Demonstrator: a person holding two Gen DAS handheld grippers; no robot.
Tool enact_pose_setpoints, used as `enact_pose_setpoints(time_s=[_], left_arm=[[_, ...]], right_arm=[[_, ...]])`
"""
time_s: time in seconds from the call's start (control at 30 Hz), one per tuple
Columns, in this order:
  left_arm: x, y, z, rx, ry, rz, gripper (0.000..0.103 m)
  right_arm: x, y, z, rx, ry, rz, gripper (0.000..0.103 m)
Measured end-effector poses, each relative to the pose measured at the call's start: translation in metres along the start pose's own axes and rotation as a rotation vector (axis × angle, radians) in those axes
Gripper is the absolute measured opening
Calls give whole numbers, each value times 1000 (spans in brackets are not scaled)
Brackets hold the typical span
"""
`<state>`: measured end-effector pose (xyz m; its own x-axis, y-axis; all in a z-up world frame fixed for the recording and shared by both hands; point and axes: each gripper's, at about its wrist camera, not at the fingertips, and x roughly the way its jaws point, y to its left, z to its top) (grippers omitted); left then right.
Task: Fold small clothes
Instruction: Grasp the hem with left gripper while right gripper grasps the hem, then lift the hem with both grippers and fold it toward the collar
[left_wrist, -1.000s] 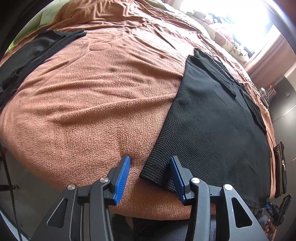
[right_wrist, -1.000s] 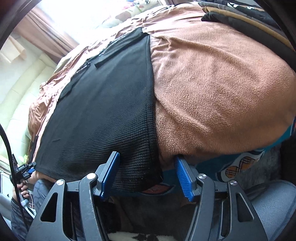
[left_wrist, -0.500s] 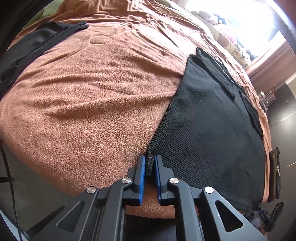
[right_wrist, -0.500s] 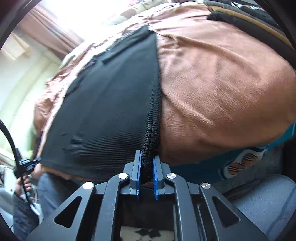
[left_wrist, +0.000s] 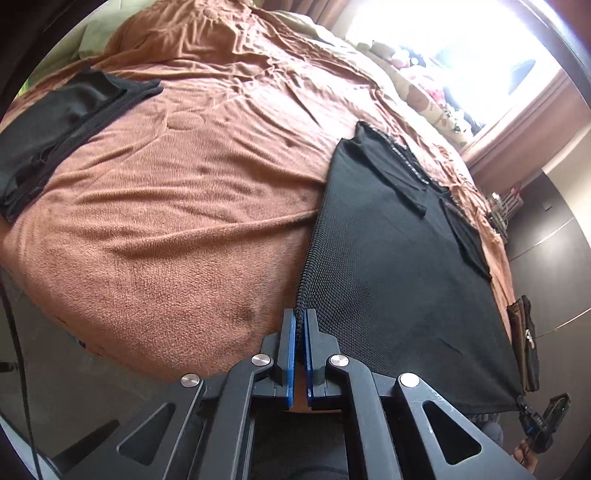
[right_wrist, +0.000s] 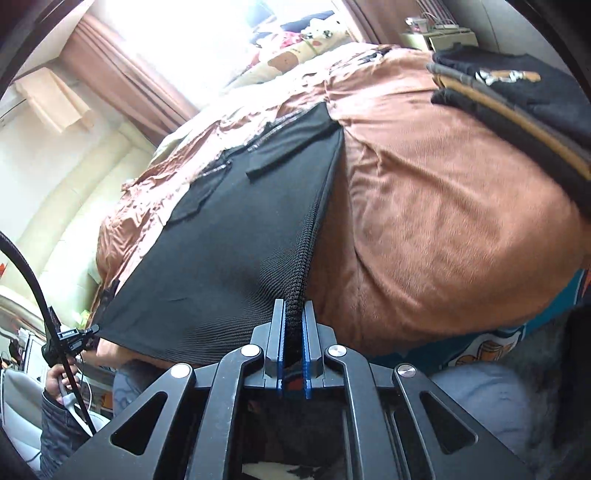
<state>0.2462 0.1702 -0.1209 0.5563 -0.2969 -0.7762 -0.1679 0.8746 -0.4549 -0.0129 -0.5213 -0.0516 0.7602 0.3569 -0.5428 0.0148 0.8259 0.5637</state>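
Observation:
A black knit garment (left_wrist: 399, 258) lies spread on the brown blanket (left_wrist: 184, 206) of a bed, its straps toward the window. My left gripper (left_wrist: 300, 317) is shut on its near left hem corner, and the edge rises taut off the blanket. In the right wrist view the same black garment (right_wrist: 229, 243) fills the left half, and my right gripper (right_wrist: 293, 314) is shut on the near right hem corner, with bunched knit pinched between the blue pads. The far left corner is held by the other gripper (right_wrist: 74, 338), seen small at the left edge.
A folded black garment (left_wrist: 55, 125) lies at the blanket's far left. A stack of dark folded clothes (right_wrist: 524, 99) sits at the right of the bed. Pillows and plush toys (left_wrist: 424, 85) line the window side. A teal patterned sheet (right_wrist: 517, 332) hangs off the near edge.
Both grippers went from open around the hem corners to shut on them. Since then both have risen, lifting the near hem off the blanket.

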Motion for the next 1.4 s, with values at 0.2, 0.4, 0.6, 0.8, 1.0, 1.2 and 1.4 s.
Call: enact_pose_setpoints(time_s=[0.2,0.4,0.6,0.8,1.0,1.2,1.4], left_arm=[[-25,-14,-8,27,-34,-21,3],[-46,-15,-23,17,-54,-61,3],[-68,-14,-42,19,-78,-88,3],[-92,-18,-64,27,-101,-120,3],[-117,-27,-91,29,-123,-144,3],[-141,-32,-107,22,-149,-174,3],[-148,-43,-99,29,-169,-175,3]], right_arm=[[-23,-1,5,-26,-28,3,3],[-46,-4,3,-44,-52,-5,3],[-69,-5,0,-59,-75,-1,3],[-97,-8,-7,-75,-102,0,3],[-121,-13,-11,-89,-124,-6,3],[-141,-14,-10,-108,-151,-6,3],[-140,-19,0,-119,-166,18,3]])
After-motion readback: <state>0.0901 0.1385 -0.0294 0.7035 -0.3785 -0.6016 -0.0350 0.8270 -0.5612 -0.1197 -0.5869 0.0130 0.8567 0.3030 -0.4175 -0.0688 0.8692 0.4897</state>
